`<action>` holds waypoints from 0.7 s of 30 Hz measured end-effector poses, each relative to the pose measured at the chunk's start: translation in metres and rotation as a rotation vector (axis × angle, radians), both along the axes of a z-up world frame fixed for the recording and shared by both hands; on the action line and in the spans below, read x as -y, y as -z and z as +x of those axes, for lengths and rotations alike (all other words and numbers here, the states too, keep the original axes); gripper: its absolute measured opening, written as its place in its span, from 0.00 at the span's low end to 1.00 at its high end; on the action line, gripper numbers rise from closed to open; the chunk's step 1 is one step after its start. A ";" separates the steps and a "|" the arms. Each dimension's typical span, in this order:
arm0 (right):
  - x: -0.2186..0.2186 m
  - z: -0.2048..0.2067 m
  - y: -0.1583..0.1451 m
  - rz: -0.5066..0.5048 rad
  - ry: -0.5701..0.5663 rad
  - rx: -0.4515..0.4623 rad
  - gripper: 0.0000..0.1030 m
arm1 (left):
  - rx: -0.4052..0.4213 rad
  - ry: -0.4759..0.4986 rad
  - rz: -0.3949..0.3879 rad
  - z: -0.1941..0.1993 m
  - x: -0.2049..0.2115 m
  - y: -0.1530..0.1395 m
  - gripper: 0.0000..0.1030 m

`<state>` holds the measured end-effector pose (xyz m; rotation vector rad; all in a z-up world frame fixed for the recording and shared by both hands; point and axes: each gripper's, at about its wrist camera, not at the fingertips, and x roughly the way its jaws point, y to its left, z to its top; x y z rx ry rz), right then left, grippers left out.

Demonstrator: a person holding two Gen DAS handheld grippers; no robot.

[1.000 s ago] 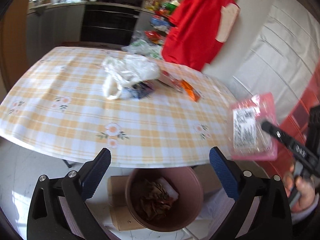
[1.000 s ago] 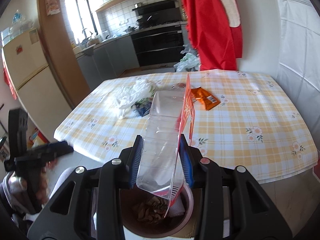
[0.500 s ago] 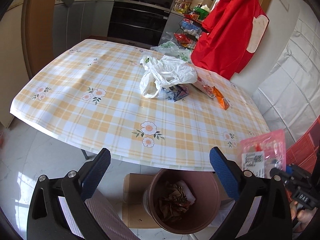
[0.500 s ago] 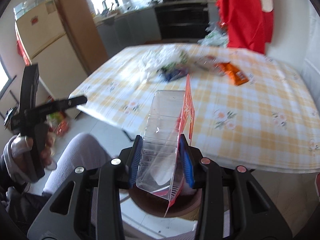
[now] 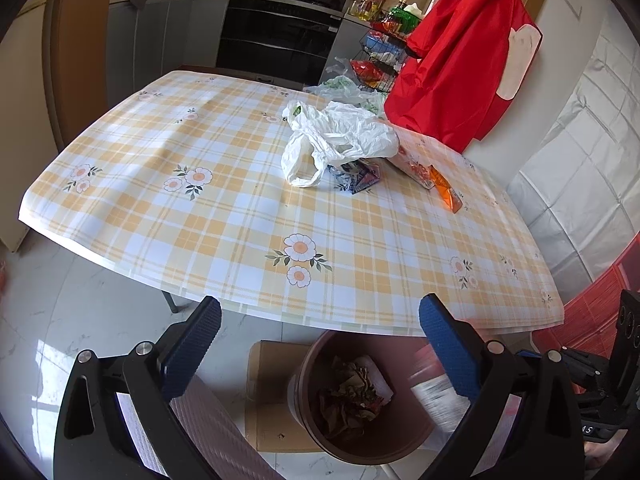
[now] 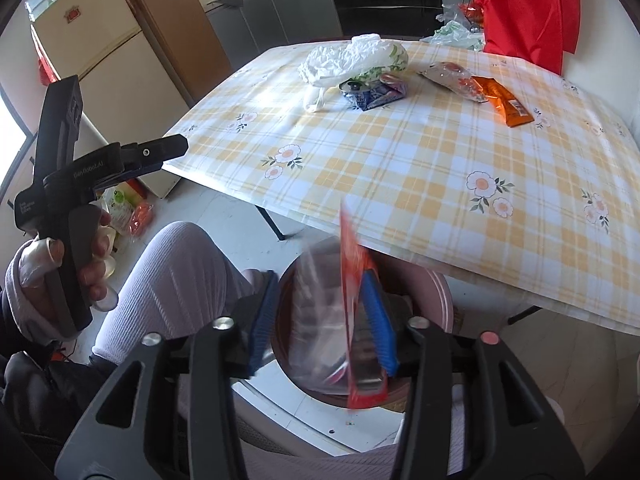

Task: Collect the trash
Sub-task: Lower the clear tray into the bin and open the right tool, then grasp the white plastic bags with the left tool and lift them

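A brown trash bin (image 5: 384, 436) with crumpled trash stands on the floor under the table's near edge; it also shows in the right wrist view (image 6: 440, 292). My right gripper (image 6: 320, 316) is open over the bin, and a clear plastic package with a red card back (image 6: 352, 320) hangs blurred between its jaws. The package shows blurred in the left wrist view (image 5: 436, 396). My left gripper (image 5: 320, 344) is open and empty, above the bin. A white plastic bag (image 5: 340, 136), a blue wrapper (image 5: 360, 178) and an orange wrapper (image 5: 448, 192) lie on the table.
The table has a yellow plaid cloth (image 5: 224, 216). A flat cardboard sheet (image 5: 268, 400) lies under the bin. A red garment (image 5: 460, 52) hangs behind the table. My knee (image 6: 168, 280) is left of the bin. Kitchen cabinets and an oven stand behind.
My right gripper has lowered to the bin and its jaws have opened off the package. My left gripper has stayed open and shifted little.
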<state>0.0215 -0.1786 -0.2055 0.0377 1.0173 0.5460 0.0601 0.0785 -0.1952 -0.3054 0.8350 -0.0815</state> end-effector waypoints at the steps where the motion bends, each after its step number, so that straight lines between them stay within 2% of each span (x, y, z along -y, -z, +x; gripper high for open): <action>1: 0.001 0.002 0.000 0.003 0.004 -0.001 0.54 | -0.001 0.000 0.000 0.000 0.000 0.000 0.94; 3: 0.003 0.003 -0.001 0.004 0.018 0.004 0.64 | -0.004 0.001 0.002 0.000 0.000 0.002 0.94; 5: 0.006 0.004 -0.003 -0.004 0.040 0.017 0.85 | -0.006 0.001 0.002 0.000 0.000 0.003 0.94; 7: 0.009 0.005 -0.005 -0.019 0.069 0.032 0.93 | -0.006 0.001 0.003 0.000 0.000 0.003 0.94; 16: 0.031 0.018 0.007 -0.119 0.210 0.047 0.94 | -0.025 0.018 0.026 0.008 -0.001 0.011 0.94; 21: 0.048 0.030 0.022 -0.147 0.287 0.045 0.94 | -0.040 0.035 0.040 0.037 -0.002 0.012 0.94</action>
